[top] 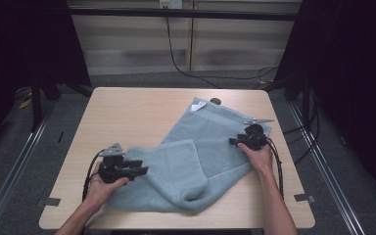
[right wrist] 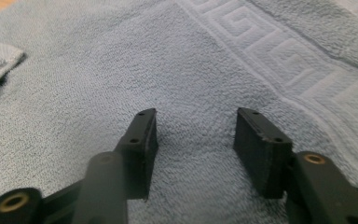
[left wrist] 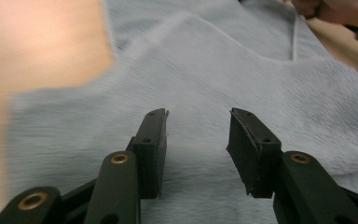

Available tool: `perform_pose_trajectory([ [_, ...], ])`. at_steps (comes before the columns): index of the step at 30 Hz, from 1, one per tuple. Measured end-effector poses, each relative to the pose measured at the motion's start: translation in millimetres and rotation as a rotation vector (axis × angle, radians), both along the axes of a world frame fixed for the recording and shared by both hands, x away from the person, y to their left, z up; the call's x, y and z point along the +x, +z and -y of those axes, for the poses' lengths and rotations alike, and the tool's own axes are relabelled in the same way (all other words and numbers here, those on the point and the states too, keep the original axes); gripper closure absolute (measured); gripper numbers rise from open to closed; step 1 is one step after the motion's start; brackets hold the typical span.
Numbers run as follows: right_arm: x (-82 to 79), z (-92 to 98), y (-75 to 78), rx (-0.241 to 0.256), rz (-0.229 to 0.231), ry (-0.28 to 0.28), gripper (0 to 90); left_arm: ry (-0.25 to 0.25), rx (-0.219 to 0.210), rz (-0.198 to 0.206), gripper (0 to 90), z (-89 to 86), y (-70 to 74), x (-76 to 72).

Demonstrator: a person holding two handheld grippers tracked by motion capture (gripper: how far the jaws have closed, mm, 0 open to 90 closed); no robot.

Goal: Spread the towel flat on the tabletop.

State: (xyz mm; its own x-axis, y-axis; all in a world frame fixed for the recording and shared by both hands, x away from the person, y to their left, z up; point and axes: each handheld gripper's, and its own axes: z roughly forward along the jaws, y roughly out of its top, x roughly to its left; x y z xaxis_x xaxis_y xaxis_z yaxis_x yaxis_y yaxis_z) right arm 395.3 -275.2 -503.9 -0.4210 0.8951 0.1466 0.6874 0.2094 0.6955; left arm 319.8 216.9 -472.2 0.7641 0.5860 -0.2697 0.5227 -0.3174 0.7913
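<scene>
A light blue towel (top: 200, 147) lies diagonally on the wooden table (top: 127, 112), its near-left part folded over itself. My left gripper (top: 139, 170) rests at the towel's left fold and points right. Its jaws stand open over the towel (left wrist: 205, 70) with nothing between them. My right gripper (top: 236, 142) sits on the towel's right side and points left. It is open too, low over the towel (right wrist: 121, 60), beside a woven key-pattern border (right wrist: 279, 56).
A white label (top: 199, 105) shows at the towel's far corner, next to a small dark disc (top: 216, 101) on the table. Black frame posts stand at both sides, and cables (top: 176, 58) run across the floor behind the table.
</scene>
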Motion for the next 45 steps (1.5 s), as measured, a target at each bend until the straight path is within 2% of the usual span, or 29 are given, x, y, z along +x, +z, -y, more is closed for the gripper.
perform_pose_trajectory([
  [2,0.1,-2.6,0.6,-0.011,0.001,-0.002,46.8,0.015,-0.01,0.001,57.6,-5.8,0.5,2.7],
  [3,-1.5,-8.3,3.0,-0.005,0.015,0.012,46.7,0.046,-0.018,0.001,58.3,-15.7,-0.4,7.6],
  [4,-3.1,-12.5,5.6,0.0,0.031,0.022,46.9,0.046,-0.018,0.001,58.7,-15.7,-0.4,7.6],
  [7,-6.6,-24.0,12.4,0.01,0.06,0.054,47.8,0.081,0.017,0.007,60.3,-24.0,-7.3,13.7],
  [8,-9.3,-37.5,18.0,0.053,0.078,0.097,48.4,0.087,0.058,-0.005,60.9,-24.4,-15.4,17.7],
  [9,-9.3,-37.5,18.0,0.053,0.078,0.097,48.4,0.087,0.058,-0.005,62.1,-24.4,-15.4,17.7],
  [10,-10.7,-54.1,20.6,0.063,0.076,0.151,48.6,0.053,0.09,-0.029,63.5,-19.4,-24.8,19.4],
  [11,-10.7,-54.1,20.6,0.063,0.076,0.151,48.6,0.053,0.09,-0.029,64.5,-19.4,-24.8,19.4],
  [13,-11.9,-78.7,20.8,0.079,0.074,0.215,49.2,0.024,0.119,-0.031,65.0,-11.0,-30.7,16.7],
  [15,-11.9,-86.0,20.1,0.087,0.077,0.234,49.2,0.012,0.117,-0.05,65.0,-10.1,-29.6,15.4],
  [16,-12.0,-100.8,18.4,0.082,0.062,0.268,49.3,0.005,0.113,-0.055,64.9,-9.7,-29.7,9.4],
  [18,-11.9,-107.5,17.2,0.08,0.056,0.282,49.3,0.002,0.111,-0.06,64.8,-10.1,-29.4,5.0],
  [20,-12.6,-125.4,13.1,0.076,0.056,0.331,49.3,-0.031,0.112,-0.077,64.5,-10.4,-27.7,-7.4],
  [25,-13.6,-144.8,1.5,0.048,0.034,0.369,47.6,-0.083,0.094,-0.098,62.5,-10.2,-25.8,-14.2],
  [27,-17.1,-148.6,-1.1,0.029,0.059,0.359,49.0,-0.066,0.066,-0.085,61.8,-14.6,-22.6,-12.4],
  [30,-23.1,-151.8,-3.1,-0.023,0.097,0.36,59.6,-0.012,0.023,-0.061,60.5,-24.6,-17.7,-7.5],
  [31,-23.1,-151.8,-3.1,-0.023,0.097,0.36,59.6,-0.012,0.023,-0.061,60.1,-24.6,-17.7,-7.5],
  [32,-25.9,-152.2,-1.9,-0.036,0.096,0.354,72.7,0.039,-0.011,-0.053,59.6,-33.9,-15.1,-2.7],
  [33,-25.9,-152.2,-1.9,-0.036,0.096,0.354,72.7,0.039,-0.011,-0.053,59.7,-33.9,-15.1,-2.7],
  [34,-27.6,-150.2,0.1,-0.02,0.102,0.348,84.6,0.099,-0.036,-0.064,59.6,-41.0,-16.2,2.3],
  [35,-27.6,-150.2,0.1,-0.02,0.102,0.348,84.6,0.099,-0.036,-0.064,59.7,-41.0,-16.2,2.3],
  [36,-29.3,-146.7,4.6,0.024,0.114,0.348,86.6,0.122,-0.019,-0.075,59.7,-43.8,-20.0,6.2],
  [37,-29.3,-146.7,4.6,0.024,0.114,0.348,86.6,0.122,-0.019,-0.075,59.7,-43.8,-20.0,6.2],
  [38,-30.7,-144.7,9.1,0.047,0.121,0.346,86.7,0.123,-0.011,-0.079,59.7,-43.6,-22.3,7.1],
  [39,-35.2,-139.3,22.3,0.096,0.155,0.346,86.3,0.108,0.001,-0.089,59.6,-40.9,-25.1,6.5],
  [40,-35.2,-139.3,22.3,0.096,0.155,0.346,86.3,0.108,0.001,-0.089,58.8,-40.9,-25.1,6.5],
  [41,-40.8,-133.7,38.0,0.125,0.189,0.35,86.2,0.087,0.012,-0.081,57.8,-37.3,-24.4,4.7],
  [43,-43.6,-130.7,45.8,0.13,0.206,0.348,86.3,0.086,0.007,-0.08,56.3,-35.3,-23.7,3.5],
  [45,-52.9,-117.3,68.1,0.178,0.256,0.335,86.5,0.074,0.005,-0.076,55.5,-31.0,-21.0,1.6],
])
